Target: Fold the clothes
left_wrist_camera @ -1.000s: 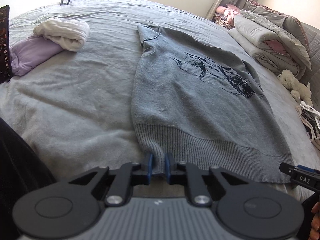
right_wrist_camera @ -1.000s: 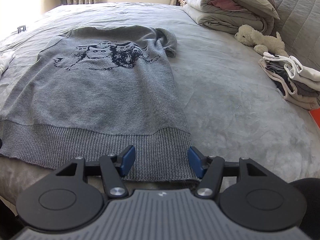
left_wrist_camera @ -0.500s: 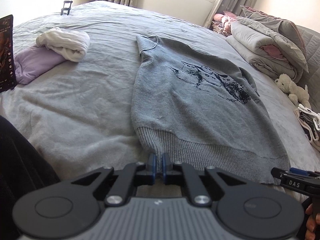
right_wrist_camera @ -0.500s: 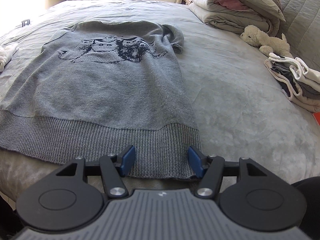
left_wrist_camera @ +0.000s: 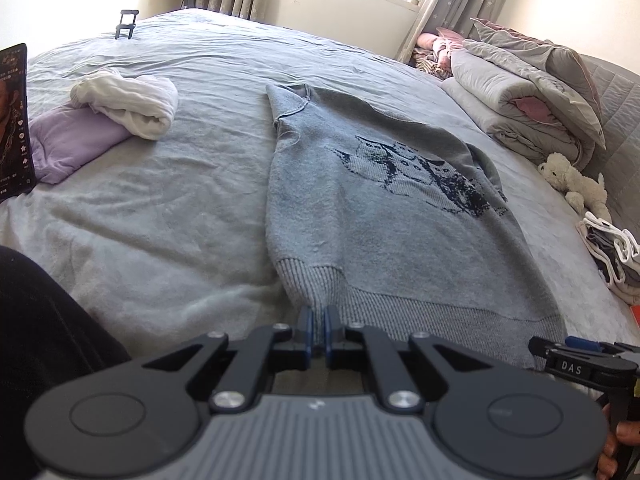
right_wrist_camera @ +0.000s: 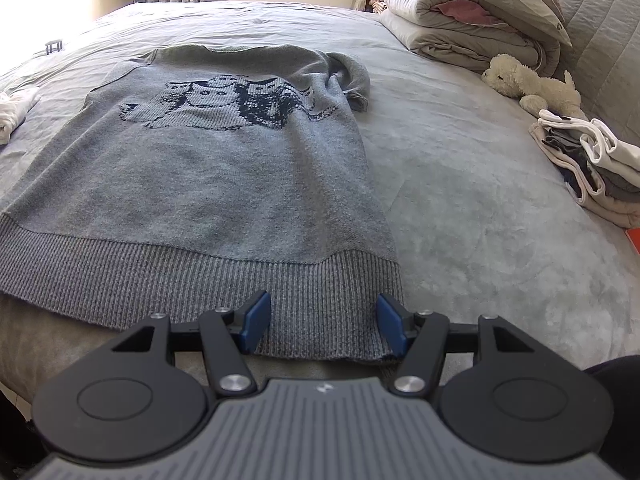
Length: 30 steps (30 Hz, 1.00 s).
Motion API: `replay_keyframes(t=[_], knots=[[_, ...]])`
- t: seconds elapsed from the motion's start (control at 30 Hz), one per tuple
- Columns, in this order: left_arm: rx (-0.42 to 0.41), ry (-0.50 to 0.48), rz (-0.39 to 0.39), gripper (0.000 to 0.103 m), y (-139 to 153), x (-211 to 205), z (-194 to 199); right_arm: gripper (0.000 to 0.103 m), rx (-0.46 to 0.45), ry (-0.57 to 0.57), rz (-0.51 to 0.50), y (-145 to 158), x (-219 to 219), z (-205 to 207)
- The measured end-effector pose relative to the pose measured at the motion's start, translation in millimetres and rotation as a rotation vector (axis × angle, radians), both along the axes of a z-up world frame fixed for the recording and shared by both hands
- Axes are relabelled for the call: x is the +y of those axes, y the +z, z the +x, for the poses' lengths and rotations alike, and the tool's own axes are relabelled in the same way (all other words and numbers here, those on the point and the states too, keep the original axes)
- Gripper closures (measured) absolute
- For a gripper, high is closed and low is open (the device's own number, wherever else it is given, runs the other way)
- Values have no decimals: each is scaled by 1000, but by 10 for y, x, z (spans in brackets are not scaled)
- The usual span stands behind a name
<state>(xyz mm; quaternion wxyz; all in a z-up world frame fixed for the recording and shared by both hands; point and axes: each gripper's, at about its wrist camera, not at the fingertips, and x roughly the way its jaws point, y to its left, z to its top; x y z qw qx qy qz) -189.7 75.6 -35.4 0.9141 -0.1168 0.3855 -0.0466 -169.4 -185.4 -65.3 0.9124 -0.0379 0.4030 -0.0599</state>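
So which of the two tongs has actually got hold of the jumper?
The left tongs: shut on the grey jumper's ribbed hem corner. The right tongs gape open around the other corner.

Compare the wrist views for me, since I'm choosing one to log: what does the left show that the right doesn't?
Only the left wrist view shows the lavender garment, the phone at the frame's left edge, and the left gripper pinching the hem corner. Only the right wrist view shows the right gripper open astride the other hem corner. Both show the gray owl sweater, white garment, plush toy, folded stack and rolled duvet.
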Motion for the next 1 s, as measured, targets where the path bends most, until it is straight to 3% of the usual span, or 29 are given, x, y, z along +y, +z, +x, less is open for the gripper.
replay_keyframes(t=[0.53,1.0], knots=[[-53,6,33,98,148,-23,-142,41,-29,0,59,72,-69,-26],[44,-15,65,97,-74,-28,-105,41,-23,4,55,65,-62,-29]])
